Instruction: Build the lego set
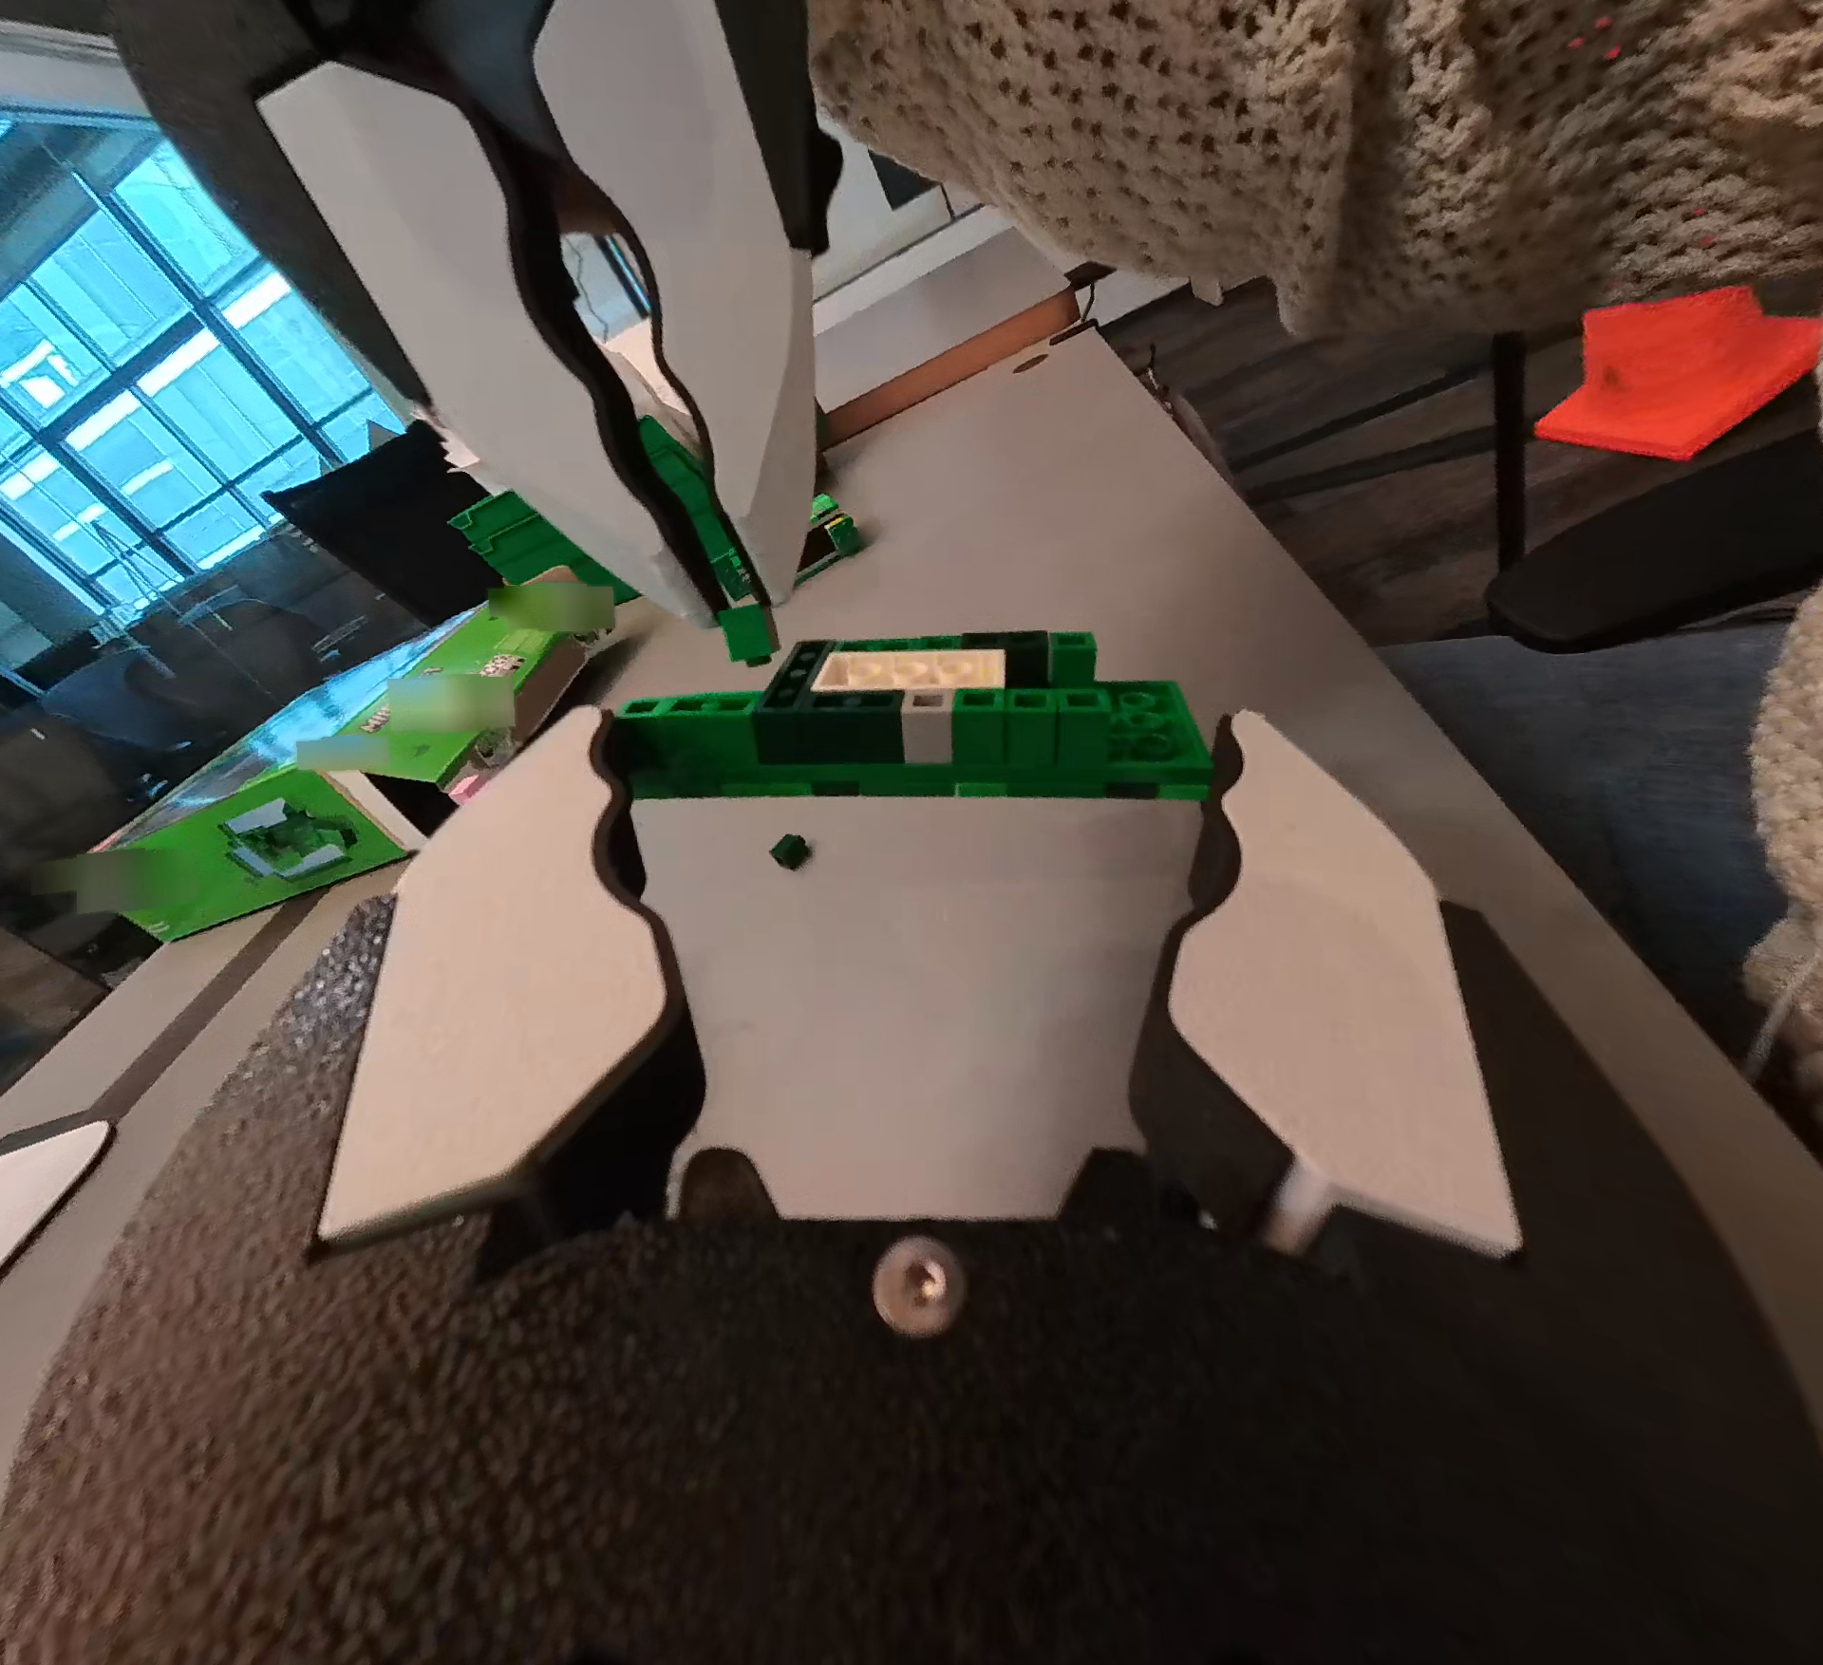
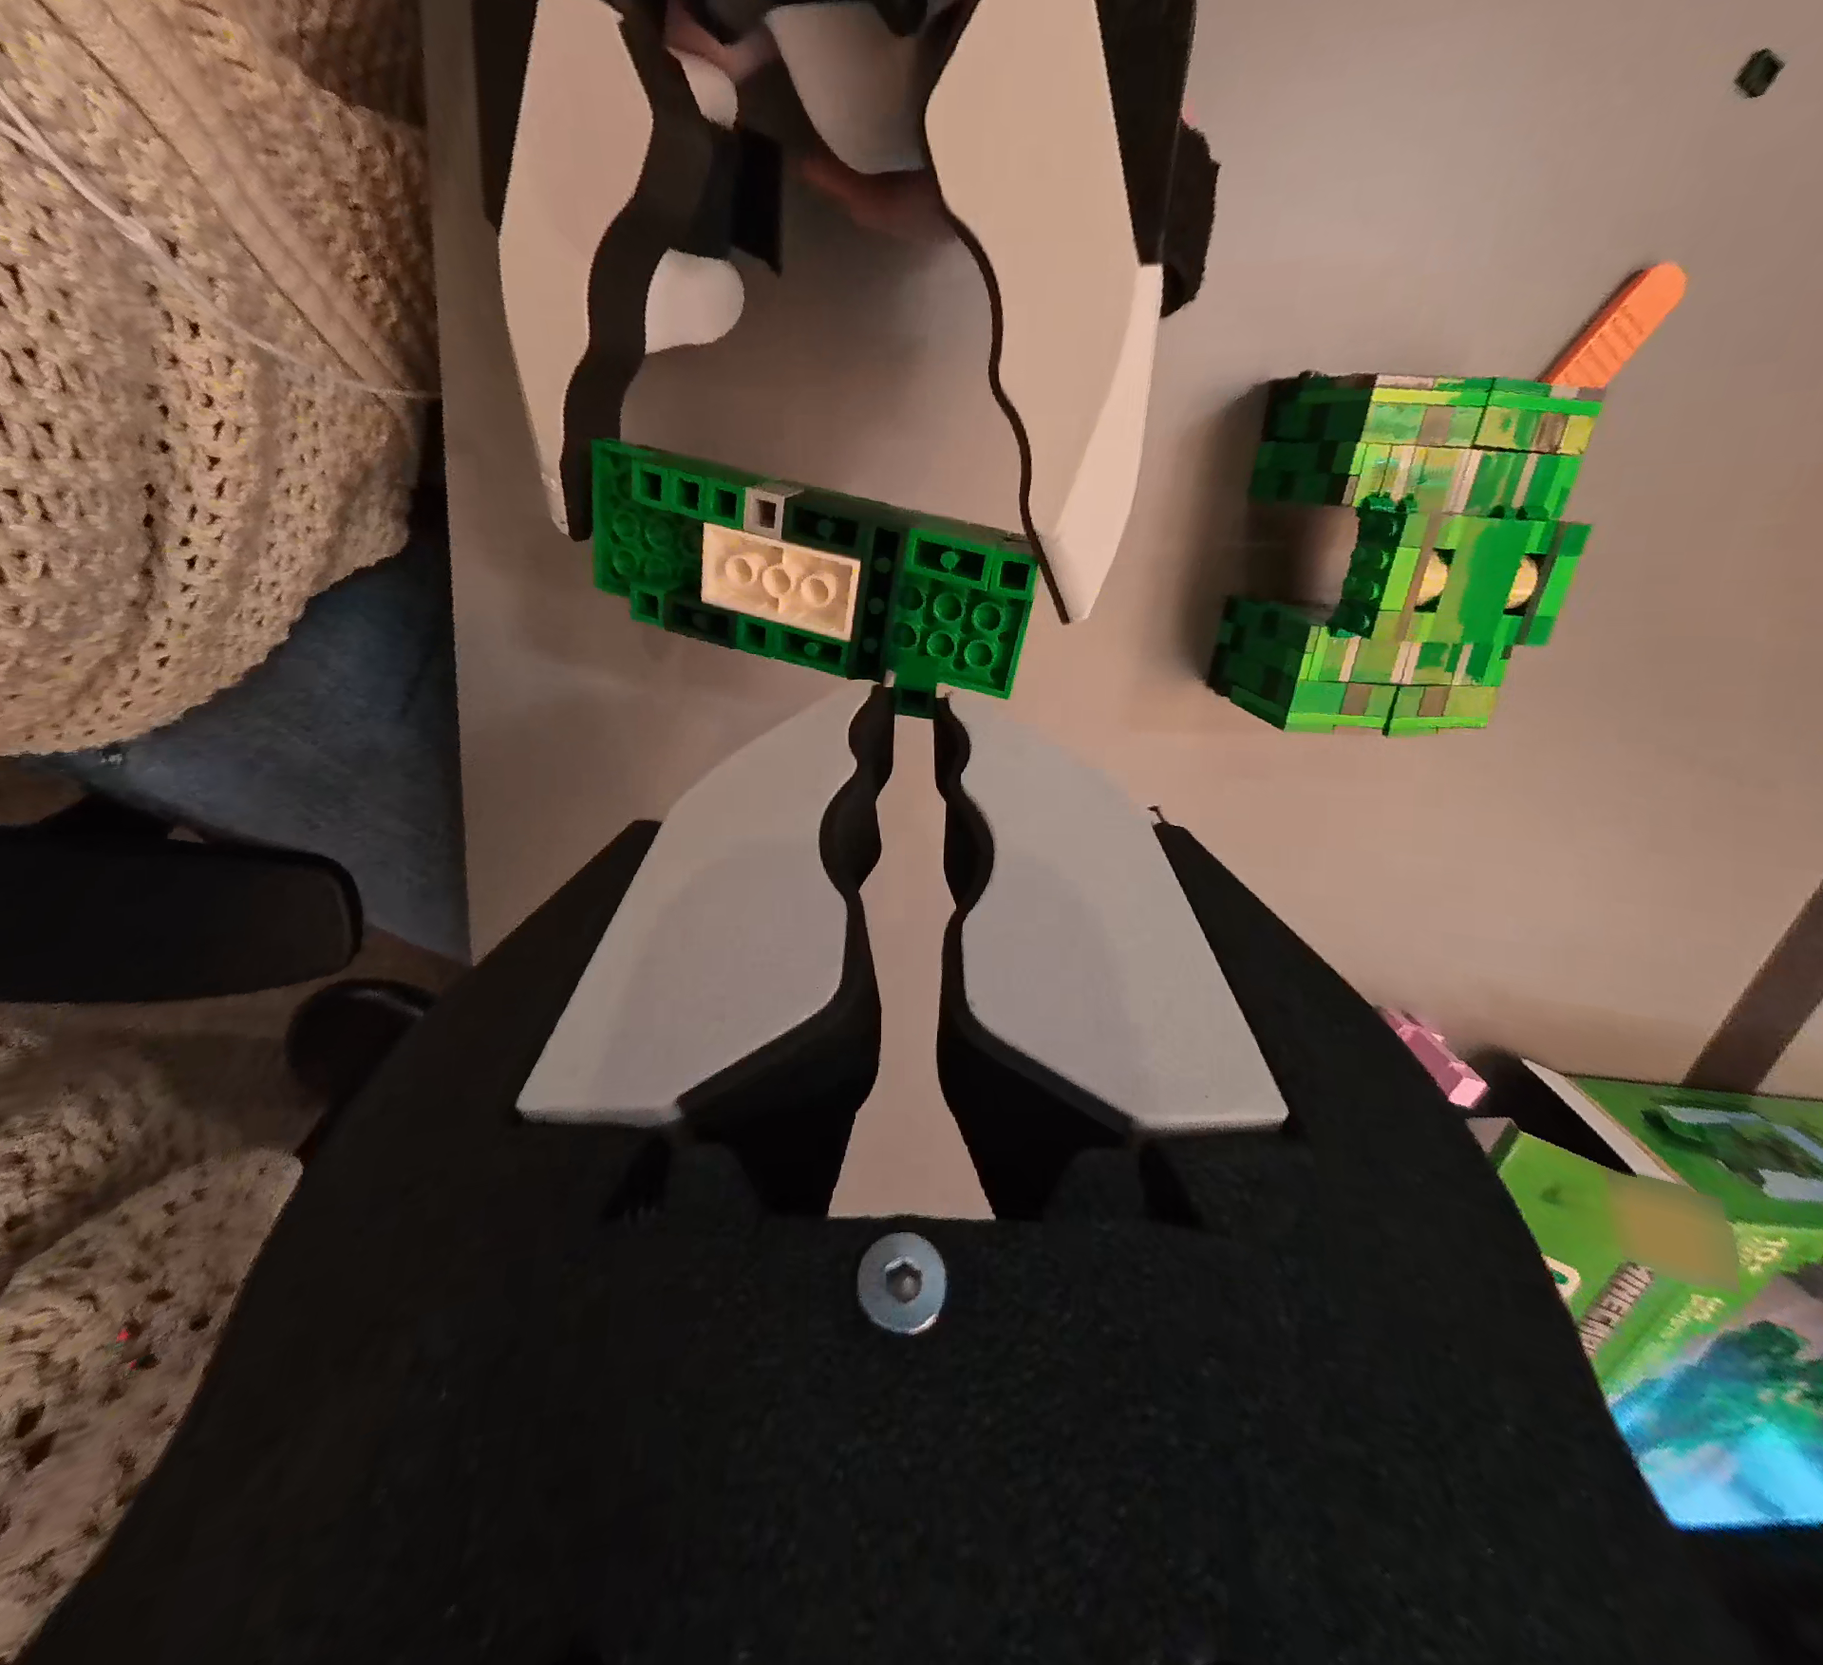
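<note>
Holding the green sub-assembly (image 2: 814, 577) between the left fingers (image 1: 1322, 839), I have it braced across its long axis: those fingers are spread wide, one at each short end of the build. From the right wrist view both tips seem to touch the ends, though I can't tell how firm the grip is. The build is upside down, its hollow undersides and a white brick (image 2: 779, 589) facing the right camera, and it sits near the counter (image 2: 1381, 168) edge closest to the person's knitted sleeve (image 2: 148, 336).

My right gripper (image 2: 912, 700) is nearly shut, pinching a small green brick (image 1: 745, 631) at the very tips. That brick is just beside the long side of the build, seemingly touching it or about to, roughly below the darker green strip right of the white brick.

What the next move depends on, I judge, is that the right fingers come in square to the build's long axis, so the brick must be pressed straight across it while the left side resists the push.

Farther along the counter stand a larger finished green block (image 2: 1401, 562), an orange separator tool (image 2: 1618, 326) behind it, the set's box (image 2: 1677, 1302) towards the near corner, and one stray dark green stud piece (image 1: 789, 850).
</note>
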A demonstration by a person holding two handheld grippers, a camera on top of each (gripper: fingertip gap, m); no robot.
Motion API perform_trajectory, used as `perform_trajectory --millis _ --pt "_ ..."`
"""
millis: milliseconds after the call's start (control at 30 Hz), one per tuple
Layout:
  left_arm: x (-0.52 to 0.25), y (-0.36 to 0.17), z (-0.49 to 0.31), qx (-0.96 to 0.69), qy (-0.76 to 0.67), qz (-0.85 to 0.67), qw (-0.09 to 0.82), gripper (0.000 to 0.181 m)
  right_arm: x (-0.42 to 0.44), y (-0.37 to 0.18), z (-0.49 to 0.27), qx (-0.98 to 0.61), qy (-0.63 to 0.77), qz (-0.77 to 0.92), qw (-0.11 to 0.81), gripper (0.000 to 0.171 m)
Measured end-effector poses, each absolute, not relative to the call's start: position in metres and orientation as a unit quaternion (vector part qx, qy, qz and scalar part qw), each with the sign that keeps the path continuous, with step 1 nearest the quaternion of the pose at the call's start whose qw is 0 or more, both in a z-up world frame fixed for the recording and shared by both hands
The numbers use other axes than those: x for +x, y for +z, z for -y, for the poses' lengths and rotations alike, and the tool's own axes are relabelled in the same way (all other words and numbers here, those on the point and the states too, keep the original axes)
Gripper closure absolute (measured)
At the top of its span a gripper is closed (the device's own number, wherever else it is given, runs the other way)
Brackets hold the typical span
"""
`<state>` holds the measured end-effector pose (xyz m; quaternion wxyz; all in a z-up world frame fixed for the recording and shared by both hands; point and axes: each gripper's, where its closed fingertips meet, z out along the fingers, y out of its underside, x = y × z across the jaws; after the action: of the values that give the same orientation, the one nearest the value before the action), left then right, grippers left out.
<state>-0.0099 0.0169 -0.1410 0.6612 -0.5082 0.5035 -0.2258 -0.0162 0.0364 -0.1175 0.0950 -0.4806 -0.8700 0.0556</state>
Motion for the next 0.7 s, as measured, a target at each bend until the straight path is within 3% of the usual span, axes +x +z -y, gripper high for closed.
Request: perform_trajectory --millis 700 --pt "-0.0110 -0.1363 -0.0144 -0.493 -0.216 -0.501 0.678 0.072 -0.0212 -0.1187 -0.0314 -0.487 0.005 0.870 0.071 0.157"
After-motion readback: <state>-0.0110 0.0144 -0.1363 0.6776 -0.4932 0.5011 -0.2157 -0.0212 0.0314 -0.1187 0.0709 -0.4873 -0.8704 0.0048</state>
